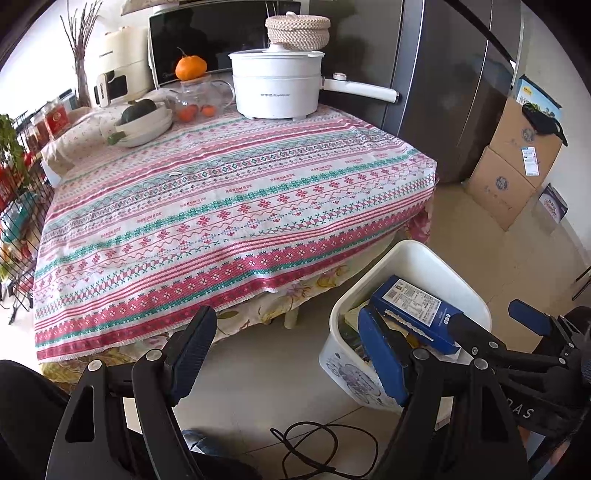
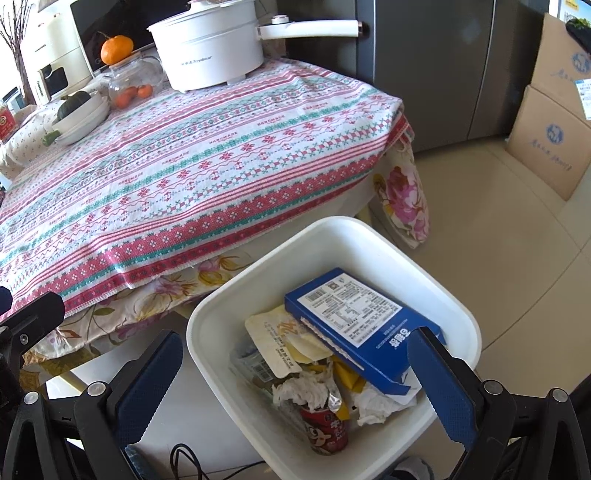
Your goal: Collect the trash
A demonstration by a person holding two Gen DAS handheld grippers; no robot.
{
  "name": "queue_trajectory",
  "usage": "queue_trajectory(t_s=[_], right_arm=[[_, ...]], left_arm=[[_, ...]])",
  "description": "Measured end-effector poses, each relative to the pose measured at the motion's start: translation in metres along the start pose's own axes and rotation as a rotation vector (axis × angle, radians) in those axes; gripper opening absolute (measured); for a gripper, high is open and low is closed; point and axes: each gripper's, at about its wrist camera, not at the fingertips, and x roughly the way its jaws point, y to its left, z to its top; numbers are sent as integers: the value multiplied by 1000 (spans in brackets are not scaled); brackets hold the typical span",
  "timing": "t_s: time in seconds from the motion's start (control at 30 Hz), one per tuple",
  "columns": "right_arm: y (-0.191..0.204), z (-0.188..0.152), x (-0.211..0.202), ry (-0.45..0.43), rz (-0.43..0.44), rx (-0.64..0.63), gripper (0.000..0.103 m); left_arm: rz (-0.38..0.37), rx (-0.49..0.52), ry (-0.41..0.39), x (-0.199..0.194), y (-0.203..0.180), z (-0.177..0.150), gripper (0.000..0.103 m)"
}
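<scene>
- The left tool (image 1: 286, 350) is held with its fingers spread wide and nothing between them; it hangs over the floor just off the near edge of the surface (image 1: 229, 206).
- The right tool (image 2: 299, 384) is likewise spread wide and grips nothing; it hangs right above the white bin (image 2: 332, 236), with its right finger over the bin's near right rim.
- In the left view, the bin (image 1: 417, 258) stands on the floor ahead and to the right of the left tool, partly hidden behind that tool's right finger.
- Inside the bin, straight ahead of the right tool, a blue box (image 2: 360, 325) lies tilted on top, label side up, leaning toward the right finger.
- Below the box lie a cream pouch (image 2: 275, 343), crumpled tissue (image 2: 306, 391) and a red can (image 2: 325, 428) stuffed with tissue.
- The striped cloth covering the surface shows no trash on its near part.
- At the far end of the surface, beyond both tools, stand a white pot (image 1: 275, 86) with a long handle, a woven basket (image 1: 297, 31) behind it, a glass jar (image 1: 199, 98) with an orange (image 1: 190, 67) on top, and stacked bowls (image 1: 146, 123).
- A black cable (image 1: 314, 450) lies on the floor below the left tool.
- Cardboard boxes (image 1: 513, 162) stand far to the right, beside a dark fridge (image 1: 443, 92).
</scene>
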Motion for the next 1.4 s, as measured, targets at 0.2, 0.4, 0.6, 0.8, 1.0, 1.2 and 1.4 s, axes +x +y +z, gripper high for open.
queue_trajectory(t_s=[0.2, 0.4, 0.6, 0.8, 1.0, 1.2, 1.4], right_arm=[[0, 0, 0, -2, -12, -3, 101], [1, 0, 0, -6, -25, -11, 101], [1, 0, 0, -8, -37, -14, 101], [1, 0, -1, -10, -45, -15, 101], [2, 0, 0, -9, -51, -21, 101], [2, 0, 0, -11, -56, -23, 101], [1, 0, 0, -9, -64, -22, 101]], left_arm=[[-9, -2, 8, 2, 0, 0, 81], [-23, -3, 16, 4, 0, 0, 82], [-26, 4, 18, 6, -2, -1, 88], [-32, 7, 23, 7, -3, -2, 90], [-41, 3, 32, 9, -2, -2, 90], [-41, 5, 35, 10, -3, -3, 90], [-48, 4, 42, 12, -2, -4, 91]])
